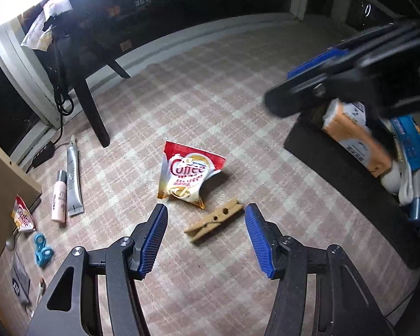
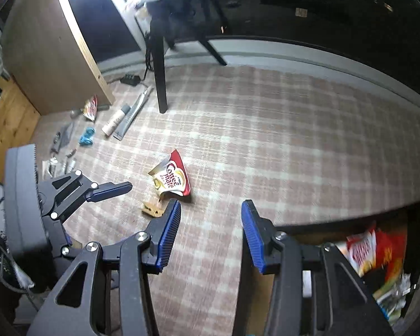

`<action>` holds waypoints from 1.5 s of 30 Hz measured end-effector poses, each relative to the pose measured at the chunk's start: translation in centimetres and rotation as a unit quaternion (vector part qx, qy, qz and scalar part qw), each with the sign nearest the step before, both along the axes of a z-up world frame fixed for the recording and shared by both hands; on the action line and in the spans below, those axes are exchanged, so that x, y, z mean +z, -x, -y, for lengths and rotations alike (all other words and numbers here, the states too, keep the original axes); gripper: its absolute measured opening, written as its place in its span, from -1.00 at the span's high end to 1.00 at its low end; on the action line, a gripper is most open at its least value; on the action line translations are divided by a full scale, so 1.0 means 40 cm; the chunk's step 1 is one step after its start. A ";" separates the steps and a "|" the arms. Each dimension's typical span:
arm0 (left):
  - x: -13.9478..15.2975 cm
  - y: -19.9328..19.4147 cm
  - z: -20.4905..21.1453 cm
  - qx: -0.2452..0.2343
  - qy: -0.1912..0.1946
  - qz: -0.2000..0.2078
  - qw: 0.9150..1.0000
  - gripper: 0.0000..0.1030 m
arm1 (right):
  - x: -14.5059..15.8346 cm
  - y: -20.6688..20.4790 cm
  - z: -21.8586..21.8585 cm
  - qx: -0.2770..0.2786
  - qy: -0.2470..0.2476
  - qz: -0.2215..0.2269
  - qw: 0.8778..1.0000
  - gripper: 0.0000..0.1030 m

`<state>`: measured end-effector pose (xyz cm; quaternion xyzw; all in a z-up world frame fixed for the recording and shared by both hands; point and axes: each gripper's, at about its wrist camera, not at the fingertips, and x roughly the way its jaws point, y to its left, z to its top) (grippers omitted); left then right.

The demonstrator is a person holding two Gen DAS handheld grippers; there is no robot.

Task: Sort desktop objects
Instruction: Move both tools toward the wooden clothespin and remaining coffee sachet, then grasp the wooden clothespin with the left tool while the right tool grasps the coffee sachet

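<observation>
Clothespin, tan wooden spring type (image 1: pixel 213 219): lies flat on the pink-and-white checked cloth (image 1: pixel 210 98), between and just ahead of the left gripper (image 1: pixel 205 221), whose blue pads stand apart, empty, likely poised to take it. Long axis runs diagonally, one end toward the far right pad. Red-and-white crumpled creamer sachet (image 1: pixel 189 175) just beyond. Right gripper (image 2: pixel 210 217): released, empty, beside the dark storage bin (image 1: pixel 344 173).

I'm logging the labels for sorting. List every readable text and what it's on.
"Coffee mate": red and white sachet in the middle of the cloth.
Same brand, partly readable: small sachet at the left.
Pink bottle, grey tube, orange pack, blue box: print too blurred to read.
</observation>
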<state>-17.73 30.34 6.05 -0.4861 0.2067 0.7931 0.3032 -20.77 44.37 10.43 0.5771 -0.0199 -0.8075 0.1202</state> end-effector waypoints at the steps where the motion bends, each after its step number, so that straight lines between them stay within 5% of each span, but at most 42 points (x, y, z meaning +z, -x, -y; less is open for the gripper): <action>1: -0.002 0.007 0.001 -0.002 -0.003 0.002 1.000 -0.06 | -0.008 0.011 0.008 0.004 0.000 0.005 1.000 0.14; 19: -0.053 0.022 0.007 -0.031 -0.056 0.037 0.997 -0.05 | -0.143 0.147 0.083 0.021 0.038 0.077 0.996 0.14; 26: -0.073 -0.012 -0.010 -0.054 -0.056 0.044 0.996 0.25 | -0.189 0.166 0.124 0.042 0.032 0.100 0.994 0.14; 34: -0.077 -0.059 -0.027 -0.057 -0.037 0.018 0.998 0.46 | -0.181 0.142 0.167 0.084 -0.005 0.071 0.994 0.08; 38: -0.076 -0.093 -0.040 -0.057 -0.019 -0.001 0.998 0.74 | -0.174 0.133 0.173 0.081 -0.025 0.061 0.995 0.31; 43: -0.074 -0.121 -0.047 -0.042 -0.011 -0.013 0.999 0.77 | -0.172 0.123 0.162 0.065 -0.036 0.062 0.995 0.91; 45: -0.072 -0.122 -0.037 -0.031 -0.016 -0.006 0.999 0.77 | -0.167 0.114 0.154 0.058 -0.031 0.061 0.996 0.92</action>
